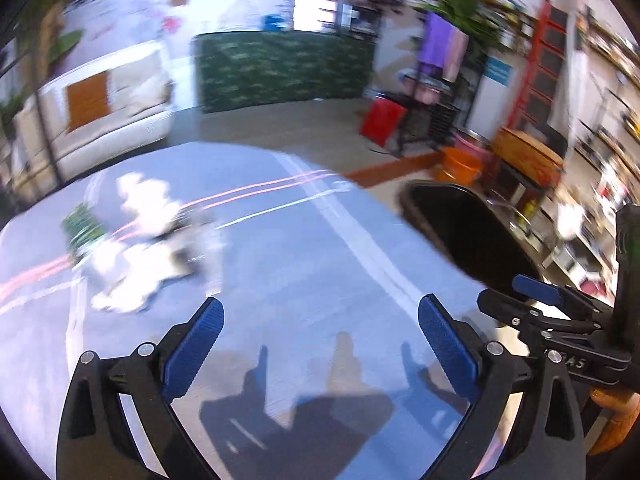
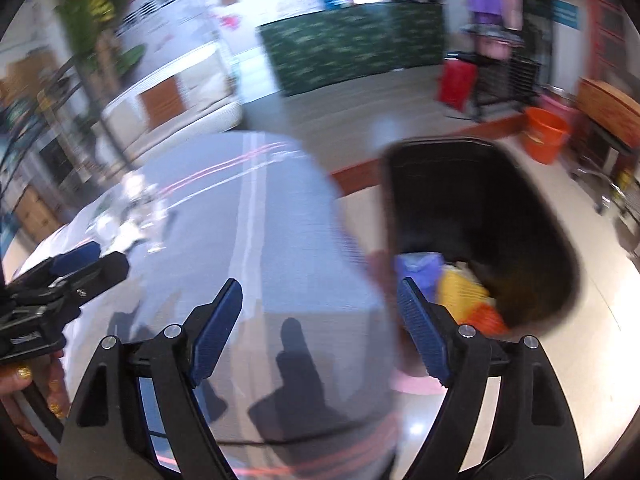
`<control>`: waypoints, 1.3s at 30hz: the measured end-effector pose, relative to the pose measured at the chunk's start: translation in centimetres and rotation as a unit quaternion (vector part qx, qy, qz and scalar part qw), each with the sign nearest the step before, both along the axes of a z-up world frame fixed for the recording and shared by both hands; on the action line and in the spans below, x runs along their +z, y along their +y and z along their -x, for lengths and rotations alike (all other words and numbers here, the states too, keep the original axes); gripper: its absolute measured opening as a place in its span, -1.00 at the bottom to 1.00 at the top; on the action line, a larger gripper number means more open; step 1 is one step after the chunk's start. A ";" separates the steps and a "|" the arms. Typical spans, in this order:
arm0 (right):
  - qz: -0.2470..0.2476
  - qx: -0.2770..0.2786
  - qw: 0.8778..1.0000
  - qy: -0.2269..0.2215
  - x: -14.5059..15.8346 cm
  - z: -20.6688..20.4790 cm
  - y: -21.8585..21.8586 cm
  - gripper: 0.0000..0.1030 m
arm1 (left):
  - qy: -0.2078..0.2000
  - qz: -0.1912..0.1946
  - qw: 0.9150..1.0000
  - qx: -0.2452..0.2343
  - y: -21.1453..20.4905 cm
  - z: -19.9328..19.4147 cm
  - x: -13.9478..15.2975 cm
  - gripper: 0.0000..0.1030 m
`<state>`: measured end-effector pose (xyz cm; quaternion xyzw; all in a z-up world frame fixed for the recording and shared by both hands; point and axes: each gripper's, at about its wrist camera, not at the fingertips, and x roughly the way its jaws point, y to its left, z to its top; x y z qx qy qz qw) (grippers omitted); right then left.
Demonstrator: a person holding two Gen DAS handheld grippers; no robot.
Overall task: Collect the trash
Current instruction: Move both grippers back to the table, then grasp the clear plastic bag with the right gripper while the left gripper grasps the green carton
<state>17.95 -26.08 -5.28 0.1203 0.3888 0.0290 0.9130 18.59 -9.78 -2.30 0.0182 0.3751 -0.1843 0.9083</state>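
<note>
both jaws empty over the table, bin waiting at the right edge

the table point(image 1: 304, 240), under a pale blue cloth with white and pink stripes, fills most of both views. its far edge curves against bare floor, and its right edge drops off just beside the black bin point(image 2: 480, 216). the middle and near part of the cloth lies bare, crossed only by the grippers' shadows.

the bin stands on the floor at the table's right edge, mouth up, its long axis running away from the cameras. inside, at the near end, sit a blue bag, a yellow piece and an orange piece.

the trash point(image 1: 132, 240) left on the table is a blurred white crumpled heap with a green bit at its left, well out toward the far left of the cloth; its long axis cannot be told through the blur.

the left gripper point(image 1: 320, 336) hangs over the bare cloth, jaws spread wide, nothing between them. the right gripper point(image 2: 320, 324) hovers over the table's right edge near the bin, jaws released and empty.
</note>
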 end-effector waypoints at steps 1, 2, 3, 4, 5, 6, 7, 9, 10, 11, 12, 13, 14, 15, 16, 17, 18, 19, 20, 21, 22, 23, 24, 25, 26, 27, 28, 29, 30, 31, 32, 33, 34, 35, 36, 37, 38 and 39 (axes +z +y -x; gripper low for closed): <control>-0.004 0.014 1.000 0.001 0.2 -0.4 0.8 0.54 | -0.002 -0.004 1.000 0.016 0.9 0.0 0.0 0.87; -0.010 0.032 0.999 0.004 0.3 -0.9 2.0 0.54 | -0.002 -0.007 0.999 0.032 2.1 0.0 -0.1 0.87; -0.011 0.047 0.999 0.006 0.5 -1.3 3.0 0.54 | 0.000 -0.008 0.999 0.048 3.6 -0.1 -0.2 0.87; -0.009 0.068 0.998 0.007 0.7 -1.8 4.3 0.54 | 0.003 -0.006 0.998 0.059 4.7 -0.1 -0.3 0.87; -0.006 0.079 0.997 0.006 0.8 -2.1 5.4 0.54 | 0.006 -0.004 0.998 0.070 5.7 -0.2 -0.4 0.87; -0.001 0.088 0.996 0.006 1.0 -2.5 6.4 0.54 | 0.010 -0.002 0.997 0.083 6.6 -0.2 -0.5 0.87; 0.000 0.101 0.995 0.009 1.2 -3.0 7.5 0.54 | 0.016 0.000 0.995 0.101 7.9 -0.4 -0.6 0.87; -0.010 0.120 0.993 0.013 1.6 -3.9 9.3 0.54 | 0.025 0.005 0.992 0.122 10.2 -0.6 -1.0 0.87; -0.012 0.125 0.992 0.015 1.7 -4.3 10.0 0.54 | 0.031 0.011 0.990 0.135 11.3 -0.7 -1.0 0.87; -0.011 0.132 0.991 0.018 1.8 -5.0 10.9 0.54 | 0.035 0.016 0.989 0.146 12.3 -0.8 -1.0 0.87; -0.006 0.138 0.990 0.019 1.9 -5.9 11.9 0.54 | 0.042 0.022 0.986 0.158 13.2 -1.2 -0.9 0.87; 0.000 0.142 0.990 0.020 1.9 -6.7 12.8 0.54 | 0.045 0.026 0.985 0.163 14.2 -1.1 -0.8 0.87; 0.001 0.148 0.989 0.024 1.7 -7.5 13.7 0.54 | 0.048 0.031 0.984 0.171 15.0 -1.4 -0.6 0.87; 0.000 0.155 0.987 0.030 1.6 -8.4 14.5 0.54 | 0.049 0.032 0.983 0.175 15.3 -1.6 -0.5 0.87; -0.001 0.159 0.987 0.035 1.4 -9.1 15.1 0.54 | 0.050 0.036 0.982 0.180 15.9 -2.0 -0.3 0.87; 0.000 0.162 0.986 0.041 1.2 -10.0 15.8 0.54 | 0.051 0.042 0.981 0.182 16.5 -2.3 -0.1 0.87; 0.003 0.166 0.985 0.045 1.0 -10.9 16.7 0.54 | 0.051 0.045 0.981 0.184 16.9 -2.4 0.1 0.87; 0.006 0.168 0.985 0.047 0.7 -11.6 17.1 0.53 | 0.051 0.048 0.980 0.187 17.3 -2.8 0.2 0.87; 0.009 0.173 0.984 0.051 0.5 -12.5 17.8 0.50 | 0.051 0.054 0.979 0.189 17.5 -3.3 0.3 0.87; 0.014 0.176 0.983 0.057 0.2 -13.3 18.4 0.43 | 0.053 0.061 0.978 0.191 17.8 -3.9 0.4 0.87; 0.018 0.177 0.982 0.063 0.0 -14.0 18.8 0.38 | 0.059 0.065 0.977 0.192 17.9 -4.5 0.4 0.87; 0.019 0.178 0.981 0.069 -0.4 -14.7 19.2 0.36 | 0.062 0.068 0.977 0.193 18.3 -5.0 0.2 0.88; 0.017 0.179 0.981 0.073 -0.6 -15.3 19.4 0.35 | 0.063 0.071 0.977 0.193 18.4 -5.6 0.2 0.87; 0.017 0.178 0.981 0.076 -0.8 -15.7 19.5 0.34 | 0.065 0.071 0.977 0.192 18.4 -6.0 0.0 0.88; 0.017 0.174 0.981 0.079 -1.0 -16.2 19.6 0.33 | 0.067 0.072 0.976 0.192 18.4 -6.1 -0.1 0.87; 0.014 0.174 0.981 0.080 -1.2 -16.5 19.7 0.32 | 0.072 0.075 0.976 0.190 18.4 -6.5 -0.3 0.88; 0.013 0.176 0.981 0.079 -1.3 -16.8 19.8 0.29 | 0.074 0.078 0.976 0.189 18.3 -6.5 -0.5 0.88; 0.014 0.176 0.981 0.079 -1.4 -16.9 20.0 0.27 | 0.078 0.081 0.976 0.188 18.3 -6.8 -0.7 0.88; 0.016 0.176 0.981 0.079 -1.5 -17.0 20.2 0.21 | 0.083 0.082 0.976 0.187 18.3 -7.1 -1.0 0.88; 0.017 0.176 0.981 0.079 -1.6 -17.2 20.3 0.15 | 0.087 0.082 0.975 0.186 18.4 -7.2 -1.1 0.87; 0.017 0.175 0.981 0.079 -1.8 -17.3 20.3 0.13 | 0.090 0.082 0.975 0.185 18.4 -7.3 -1.2 0.87; 0.017 0.174 0.981 0.079 -1.8 -17.3 20.3 0.10 | 0.094 0.082 0.975 0.185 18.3 -7.4 -1.3 0.87; 0.016 0.173 0.982 0.077 -1.8 -17.3 20.3 0.05 | 0.095 0.082 0.975 0.184 18.3 -7.4 -1.3 0.87; 0.017 0.174 0.982 0.075 -1.8 -17.2 20.4 0.03 | 0.096 0.083 0.975 0.184 18.3 -7.5 -1.2 0.87; 0.019 0.173 0.982 0.071 -1.8 -17.1 20.4 -0.02 | 0.097 0.082 0.975 0.184 18.2 -7.7 -1.2 0.87; 0.019 0.171 0.983 0.069 -1.7 -16.9 20.2 -0.07 | 0.100 0.079 0.974 0.186 18.1 -7.9 -1.1 0.87; 0.018 0.171 0.983 0.068 -1.6 -16.7 20.0 -0.08 | 0.102 0.075 0.973 0.191 18.0 -8.1 -1.0 0.88; 0.018 0.171 0.983 0.067 -1.5 -16.6 20.0 -0.10 | 0.104 0.075 0.973 0.194 17.9 -8.4 -0.9 0.87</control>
